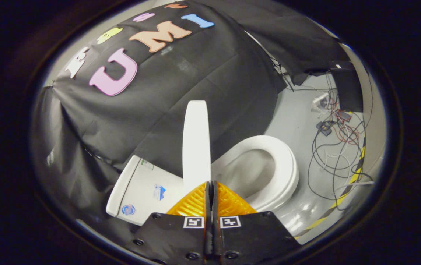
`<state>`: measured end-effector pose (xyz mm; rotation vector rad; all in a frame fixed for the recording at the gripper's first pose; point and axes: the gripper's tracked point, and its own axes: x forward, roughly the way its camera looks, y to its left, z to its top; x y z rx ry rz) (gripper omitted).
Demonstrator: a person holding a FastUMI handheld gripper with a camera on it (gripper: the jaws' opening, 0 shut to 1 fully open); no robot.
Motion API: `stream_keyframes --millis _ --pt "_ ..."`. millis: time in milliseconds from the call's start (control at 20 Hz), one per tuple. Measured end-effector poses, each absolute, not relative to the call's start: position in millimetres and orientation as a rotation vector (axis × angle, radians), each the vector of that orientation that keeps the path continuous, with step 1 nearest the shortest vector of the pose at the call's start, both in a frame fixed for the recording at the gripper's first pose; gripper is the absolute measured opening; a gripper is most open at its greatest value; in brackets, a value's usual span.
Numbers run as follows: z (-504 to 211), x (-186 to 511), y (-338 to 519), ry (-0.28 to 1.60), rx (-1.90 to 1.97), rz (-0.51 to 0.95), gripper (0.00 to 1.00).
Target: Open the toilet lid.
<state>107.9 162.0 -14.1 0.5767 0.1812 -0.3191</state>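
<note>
The claw sat pinched together at the raised lid's edge; rigid, slick plastic, probably light, best gripped there

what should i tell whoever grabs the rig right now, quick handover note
Tool: fingers closed together, nothing visibly held; tips sit right at the lower edge of the lid.
Toilet lid: raised, standing about upright just ahead of the fingers, seen edge-on.
Seat: down on the bowl, uncovered, to one side of the lid. Tank on the other side.
Loose cables lie on the floor beyond the seat.
Done: lid is up off the seat.
Left: probably just check that the lid rests back and stays up, then draw the tool away.
</note>
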Motion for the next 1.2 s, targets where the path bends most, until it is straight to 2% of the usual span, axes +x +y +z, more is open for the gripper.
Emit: stream_keyframes --millis 400,1200 --pt "-2 110 176 0.238 0.321 -0.378 0.02" --pt "33 126 236 0.192 0.255 -0.368 0.02"
